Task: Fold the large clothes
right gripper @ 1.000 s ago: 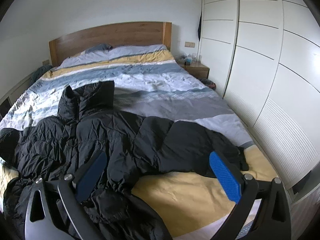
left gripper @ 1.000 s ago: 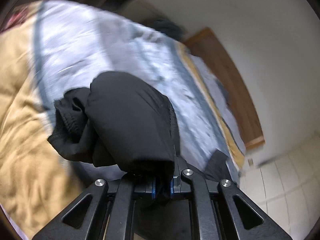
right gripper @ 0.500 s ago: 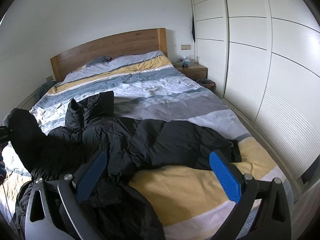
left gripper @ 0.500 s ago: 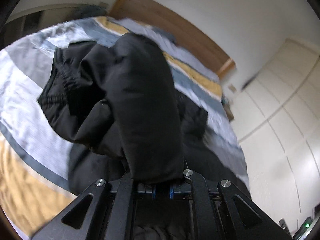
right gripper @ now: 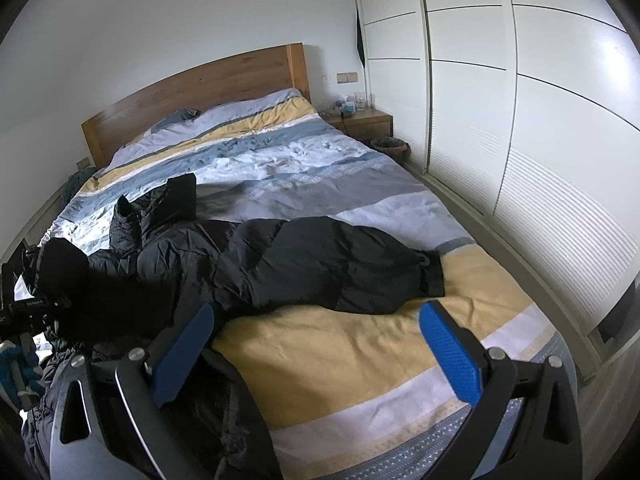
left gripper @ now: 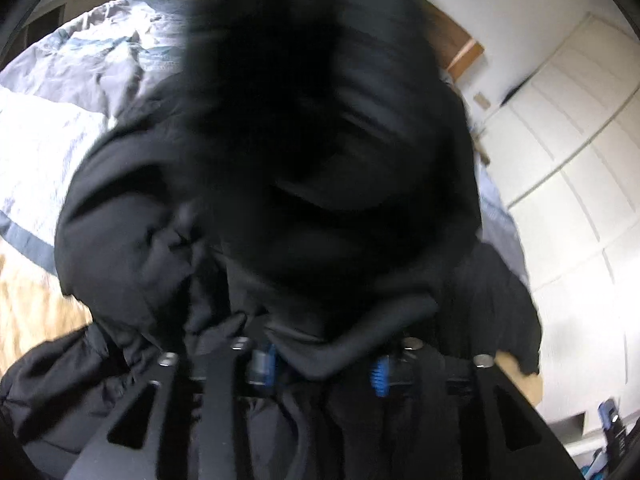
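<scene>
A wide bed (right gripper: 360,344) fills most of the right wrist view, its cover striped in yellow, white, grey and pale blue, with a wooden headboard (right gripper: 208,92) against the white wall. White wardrobe doors (right gripper: 520,128) run along the bed's right side, and a small wooden nightstand (right gripper: 368,122) with a few small items on top stands in the corner between headboard and wardrobe.

A large black puffer jacket (right gripper: 304,264) lies across the middle of the bed, one sleeve (right gripper: 404,276) stretched toward the wardrobe side with its cuff resting on the yellow stripe. A dark collar or hood part (right gripper: 168,204) sticks up toward the headboard. The jacket's other end trails off the near left edge of the bed.

At the left edge of that view, the lifted second sleeve (right gripper: 60,276) bulges above the left gripper (left gripper: 324,360). In the left wrist view this sleeve is a blurred black mass covering most of the frame, hanging over the rest of the jacket. The left gripper's jaws are opening, and a fold of the sleeve fabric lies between the blue pads (left gripper: 378,372); whether they press on it cannot be told clearly.

The right gripper (right gripper: 316,356) hovers over the foot of the bed with its blue pads spread wide and nothing between them.
</scene>
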Demonstrator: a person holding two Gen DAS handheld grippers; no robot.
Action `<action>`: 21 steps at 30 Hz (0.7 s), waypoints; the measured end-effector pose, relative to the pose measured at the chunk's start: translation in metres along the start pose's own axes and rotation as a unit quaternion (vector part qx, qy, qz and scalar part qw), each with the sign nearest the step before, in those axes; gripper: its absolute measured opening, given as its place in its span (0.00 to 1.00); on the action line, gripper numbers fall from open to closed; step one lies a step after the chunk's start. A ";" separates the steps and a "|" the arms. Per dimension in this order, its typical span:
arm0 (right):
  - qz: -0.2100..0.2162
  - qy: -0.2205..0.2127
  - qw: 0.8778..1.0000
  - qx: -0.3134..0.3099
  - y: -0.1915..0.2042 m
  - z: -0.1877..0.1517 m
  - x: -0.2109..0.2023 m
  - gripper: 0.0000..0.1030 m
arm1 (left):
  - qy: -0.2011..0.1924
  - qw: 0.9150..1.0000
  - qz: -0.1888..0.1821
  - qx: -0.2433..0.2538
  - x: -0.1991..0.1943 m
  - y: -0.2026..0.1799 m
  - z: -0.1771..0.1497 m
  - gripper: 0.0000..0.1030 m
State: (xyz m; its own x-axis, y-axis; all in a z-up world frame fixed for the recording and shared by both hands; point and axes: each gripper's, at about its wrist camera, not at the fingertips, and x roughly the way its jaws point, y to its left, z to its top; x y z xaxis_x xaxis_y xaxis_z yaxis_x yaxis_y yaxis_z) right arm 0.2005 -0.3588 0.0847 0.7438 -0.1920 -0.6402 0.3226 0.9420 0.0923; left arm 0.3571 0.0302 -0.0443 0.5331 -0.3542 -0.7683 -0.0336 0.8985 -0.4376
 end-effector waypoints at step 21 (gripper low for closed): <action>0.092 0.049 0.989 -0.107 0.159 -0.007 0.059 1.00 | -0.048 0.996 0.039 0.069 -0.061 0.057 0.035 0.46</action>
State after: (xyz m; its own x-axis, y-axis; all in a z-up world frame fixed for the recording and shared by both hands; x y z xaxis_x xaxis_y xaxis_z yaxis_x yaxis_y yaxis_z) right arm 0.2917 -0.2188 0.0562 0.7145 0.0064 -0.6996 0.0481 0.9971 0.0582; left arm 0.3519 0.1125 -0.0060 0.6123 -0.2608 -0.7463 0.0340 0.9518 -0.3048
